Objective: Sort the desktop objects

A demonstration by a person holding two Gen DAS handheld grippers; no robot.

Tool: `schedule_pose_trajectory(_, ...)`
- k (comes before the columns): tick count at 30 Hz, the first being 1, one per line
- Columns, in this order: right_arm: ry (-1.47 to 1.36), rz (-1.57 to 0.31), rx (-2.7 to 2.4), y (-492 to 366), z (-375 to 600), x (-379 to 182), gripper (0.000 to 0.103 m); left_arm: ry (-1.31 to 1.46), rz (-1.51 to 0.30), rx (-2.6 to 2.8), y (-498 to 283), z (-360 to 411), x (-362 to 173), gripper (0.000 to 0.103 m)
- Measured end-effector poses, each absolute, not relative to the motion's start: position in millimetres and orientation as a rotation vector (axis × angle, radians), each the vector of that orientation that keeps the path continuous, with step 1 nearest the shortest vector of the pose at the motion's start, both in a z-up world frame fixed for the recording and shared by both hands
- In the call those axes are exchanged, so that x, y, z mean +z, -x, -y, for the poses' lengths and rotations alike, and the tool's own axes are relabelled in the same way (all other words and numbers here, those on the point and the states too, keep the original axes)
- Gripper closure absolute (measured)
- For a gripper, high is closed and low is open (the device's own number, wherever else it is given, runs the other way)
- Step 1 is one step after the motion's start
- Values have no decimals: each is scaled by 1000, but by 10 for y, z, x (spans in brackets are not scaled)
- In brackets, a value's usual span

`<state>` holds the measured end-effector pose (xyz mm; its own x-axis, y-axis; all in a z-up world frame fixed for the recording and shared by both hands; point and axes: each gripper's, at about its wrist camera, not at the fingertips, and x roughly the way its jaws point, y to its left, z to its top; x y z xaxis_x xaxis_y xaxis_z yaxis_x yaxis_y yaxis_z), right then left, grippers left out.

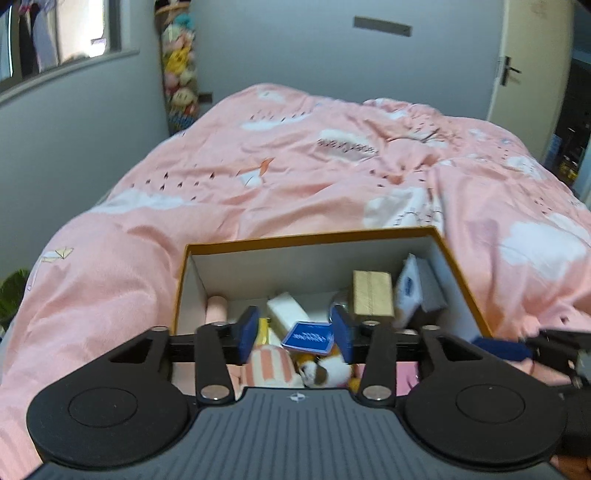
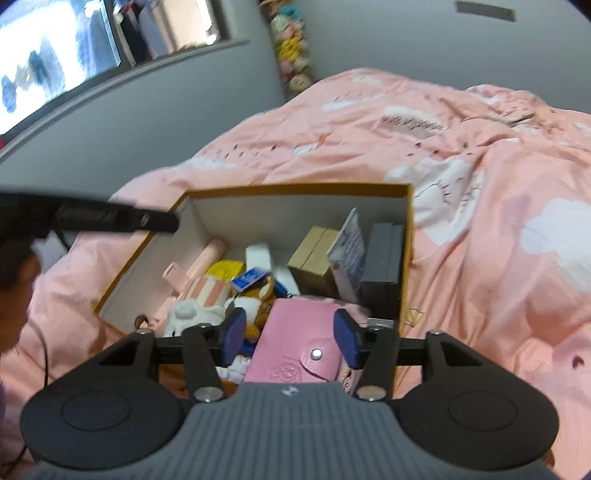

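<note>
An open orange-rimmed cardboard box [image 1: 314,236] [image 2: 295,190] lies on the pink bed. It holds a pink wallet [image 2: 295,343], a small blue card box [image 1: 308,338] [image 2: 249,278], plush toys [image 1: 325,369] [image 2: 195,314], a wooden block [image 1: 371,293] [image 2: 314,256], a grey box [image 2: 382,258], a white box [image 1: 286,310] and a pink tube [image 2: 207,258]. My left gripper [image 1: 295,334] is open over the plush toys and blue card box. My right gripper [image 2: 290,339] is open, its pads on either side of the pink wallet, holding nothing.
The pink duvet [image 1: 332,166] [image 2: 480,184] surrounds the box. Grey walls, a window [image 1: 55,33] and a door [image 1: 532,74] lie beyond. The right gripper's fingertip shows at the right edge of the left wrist view [image 1: 506,349]; the left gripper's body crosses the right wrist view [image 2: 110,218].
</note>
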<state>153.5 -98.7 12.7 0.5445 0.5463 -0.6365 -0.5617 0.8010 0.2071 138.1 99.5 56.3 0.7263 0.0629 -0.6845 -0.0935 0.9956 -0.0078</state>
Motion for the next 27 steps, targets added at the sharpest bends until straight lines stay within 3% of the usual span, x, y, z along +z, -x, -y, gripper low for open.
schedule_pose_trajectory(12,3,-581,554,-1216,1230,-37,27,12,-662,181,-961,-552,126,28)
schedule_pose_trajectory(27,13,-533,571,-1149,1232,-167,21,-23,-655,292,-868,-459,-138,25)
